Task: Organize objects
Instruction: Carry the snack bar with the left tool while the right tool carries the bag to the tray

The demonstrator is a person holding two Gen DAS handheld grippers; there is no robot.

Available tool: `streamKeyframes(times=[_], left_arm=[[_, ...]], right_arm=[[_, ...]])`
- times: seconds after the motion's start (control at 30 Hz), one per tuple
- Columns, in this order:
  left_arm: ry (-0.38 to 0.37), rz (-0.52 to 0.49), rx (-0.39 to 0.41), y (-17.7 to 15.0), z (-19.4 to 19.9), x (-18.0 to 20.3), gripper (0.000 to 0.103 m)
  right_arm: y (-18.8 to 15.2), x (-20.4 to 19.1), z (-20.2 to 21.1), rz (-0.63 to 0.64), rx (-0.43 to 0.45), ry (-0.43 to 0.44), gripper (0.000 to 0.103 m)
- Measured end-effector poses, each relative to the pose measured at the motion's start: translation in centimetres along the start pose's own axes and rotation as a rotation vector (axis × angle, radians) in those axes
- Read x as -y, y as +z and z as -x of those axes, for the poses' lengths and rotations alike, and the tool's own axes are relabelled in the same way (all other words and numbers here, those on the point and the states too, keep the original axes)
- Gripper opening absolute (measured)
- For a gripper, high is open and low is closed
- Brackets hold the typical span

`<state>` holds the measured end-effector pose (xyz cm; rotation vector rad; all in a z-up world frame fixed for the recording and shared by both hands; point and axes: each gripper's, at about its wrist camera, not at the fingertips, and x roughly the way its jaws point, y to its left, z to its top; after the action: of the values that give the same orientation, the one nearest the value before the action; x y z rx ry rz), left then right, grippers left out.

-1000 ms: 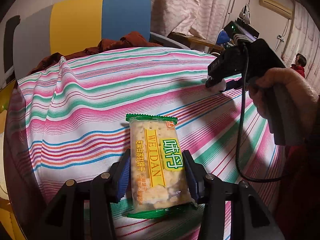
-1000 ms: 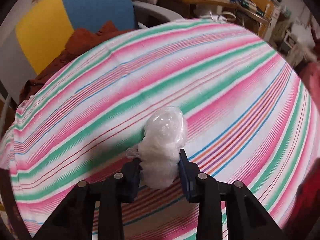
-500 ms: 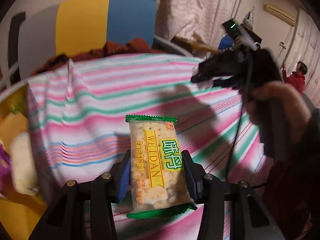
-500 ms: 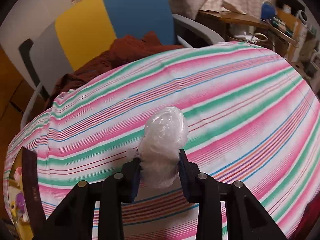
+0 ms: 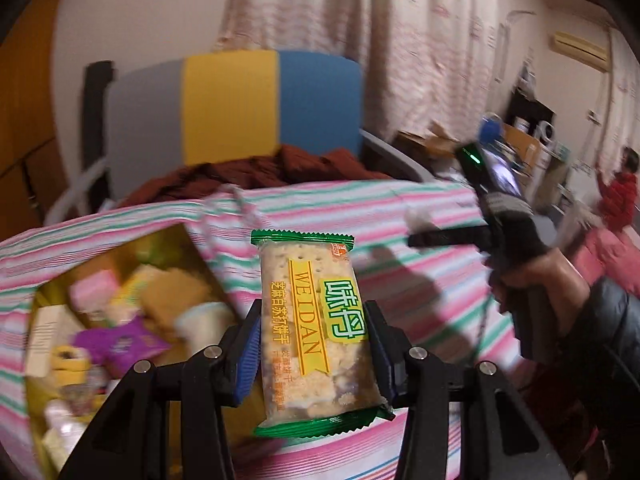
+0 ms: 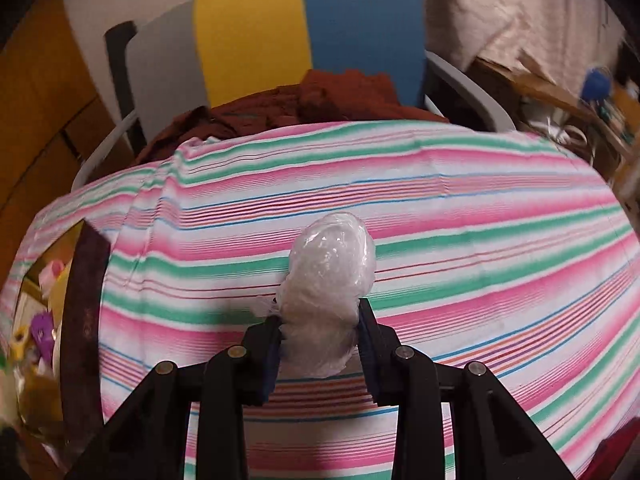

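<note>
My left gripper (image 5: 314, 344) is shut on a green-edged cracker packet (image 5: 316, 332) printed WEIDAN, held upright above the striped tablecloth (image 5: 420, 280). Down to its left lies an open yellow box (image 5: 116, 320) full of several snack packets. My right gripper (image 6: 320, 338) is shut on a clear plastic-wrapped white lump (image 6: 330, 276) over the striped cloth (image 6: 440, 240). In the left wrist view the right gripper (image 5: 424, 238) shows at the right, held by a hand (image 5: 536, 276). The box edge (image 6: 84, 320) appears at the far left of the right wrist view.
A chair with a grey, yellow and blue back (image 6: 280, 32) stands behind the table with a rust-red garment (image 6: 312, 100) piled on it. Curtains (image 5: 360, 40) hang behind. A cluttered desk (image 5: 520, 136) and a person in red (image 5: 620, 196) are at the far right.
Both grippers swung left with their loads still held. The open snack box has come into view at the left in both views, and the chair now sits higher in frame.
</note>
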<state>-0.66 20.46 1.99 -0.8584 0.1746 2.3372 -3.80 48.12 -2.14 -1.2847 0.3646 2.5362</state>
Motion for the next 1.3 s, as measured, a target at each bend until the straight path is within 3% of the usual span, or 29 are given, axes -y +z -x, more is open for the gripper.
streamKeyframes(times=[0.1, 0.27, 0.63, 0.87, 1.1, 1.3], left_arm=[[0.063, 0.040, 0.010, 0.1, 1.4, -2.5, 0.048], [0.127, 0.089, 0.013, -0.6, 2.3, -5.3, 0.048], [0.171, 0.169, 0.001, -2.8, 3.5, -9.1, 0.048], [0.213, 0.261, -0.003, -4.4, 4.8, -13.5, 0.048], [0.245, 0.387, -0.004, -6.2, 6.7, -18.5, 0.048], [0.208, 0.400, -0.004, -5.6, 6.2, -18.7, 0.048]], right_arm=[[-0.2, -1.4, 0.5, 0.032, -0.003, 0.009, 0.034], [-0.7, -4.7, 2.9, 0.076, 0.024, 0.114, 0.034], [-3.7, -14.7, 7.0, 0.223, 0.063, 0.276, 0.035], [-6.4, -18.9, 7.2, 0.269, 0.030, 0.365, 0.035], [-8.3, -22.5, 6.0, 0.341, -0.022, 0.388, 0.037], [-9.5, -23.4, 4.7, 0.366, -0.051, 0.343, 0.045]])
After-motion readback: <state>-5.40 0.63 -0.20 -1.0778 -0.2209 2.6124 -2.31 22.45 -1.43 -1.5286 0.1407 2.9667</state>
